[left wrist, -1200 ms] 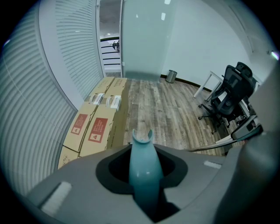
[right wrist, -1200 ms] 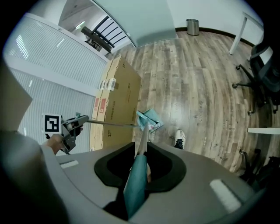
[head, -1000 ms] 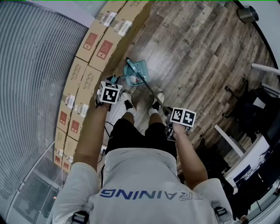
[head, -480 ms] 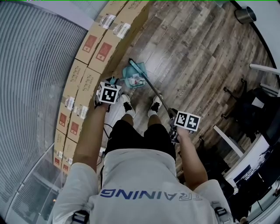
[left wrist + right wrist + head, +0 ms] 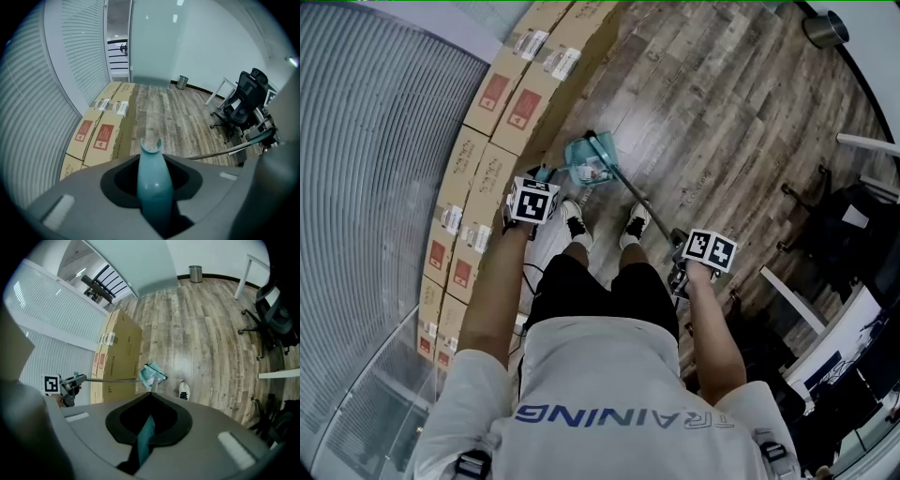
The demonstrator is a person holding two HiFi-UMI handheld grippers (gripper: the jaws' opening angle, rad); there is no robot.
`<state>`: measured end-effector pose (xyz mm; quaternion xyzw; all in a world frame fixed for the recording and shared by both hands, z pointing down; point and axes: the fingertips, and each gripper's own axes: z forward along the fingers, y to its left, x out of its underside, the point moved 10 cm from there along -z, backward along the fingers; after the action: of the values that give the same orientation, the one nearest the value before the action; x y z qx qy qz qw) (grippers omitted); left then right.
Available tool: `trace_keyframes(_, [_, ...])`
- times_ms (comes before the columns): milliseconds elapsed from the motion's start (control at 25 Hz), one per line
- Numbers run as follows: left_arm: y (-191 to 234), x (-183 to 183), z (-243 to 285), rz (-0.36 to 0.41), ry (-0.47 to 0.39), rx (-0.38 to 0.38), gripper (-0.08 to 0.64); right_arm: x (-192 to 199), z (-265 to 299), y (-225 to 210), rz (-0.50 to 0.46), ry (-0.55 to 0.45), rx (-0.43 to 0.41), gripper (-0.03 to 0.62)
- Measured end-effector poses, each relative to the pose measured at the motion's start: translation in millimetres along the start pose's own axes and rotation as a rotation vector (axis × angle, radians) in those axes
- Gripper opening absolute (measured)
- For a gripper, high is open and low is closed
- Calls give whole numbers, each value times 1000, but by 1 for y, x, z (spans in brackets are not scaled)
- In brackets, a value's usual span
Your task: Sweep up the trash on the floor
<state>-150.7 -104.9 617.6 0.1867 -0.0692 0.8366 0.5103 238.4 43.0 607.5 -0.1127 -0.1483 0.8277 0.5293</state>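
Observation:
A teal dustpan [image 5: 583,165] stands on the wood floor just ahead of my shoes, with small pale scraps of trash in it. The broom's thin pole [image 5: 636,195] slants from the pan back to my right gripper [image 5: 686,272], which is shut on the broom's teal grip [image 5: 144,437]. The left gripper [image 5: 536,178] holds the dustpan's teal handle [image 5: 152,180] upright. Its jaws are opening, with the handle still between them. In the right gripper view the pan [image 5: 152,373] lies past the jaws and the left gripper [image 5: 70,383] shows at the left.
A row of cardboard boxes [image 5: 492,117] lines the ribbed wall on the left. Black office chairs [image 5: 243,101] and white desk legs [image 5: 795,300] stand at the right. A metal bin [image 5: 825,28] is by the far wall. My shoes [image 5: 636,223] are close behind the pan.
The right gripper has moved right and toward me in the head view, drawing the broom pole with it. The left gripper and the dustpan have stayed put.

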Motion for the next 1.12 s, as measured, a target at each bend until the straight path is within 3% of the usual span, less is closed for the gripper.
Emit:
trace_keyframes(280, [4,5,4,-15,1,5,112,0,7,-5,-3,-20,47,12])
trace_keyframes(760, [6,3,3,-22,12,14,109,-10,11,-13,6,-11,6,28])
trace_keyframes(800, [6,3,2,-23,12,15,109,-10,13,-12,18,-1,-28,48])
trace_keyframes(880, [7,3,3,-24,12,17,109,-7,17,-10,32,30,-92,200])
trace_keyframes(1000, [7,2,3,-26,13,18,109,-2,25,-9,-29,83,-23,117])
trace_keyframes(1120, [8,2,3,-26,13,18,110,5,34,-7,-86,179,21,109])
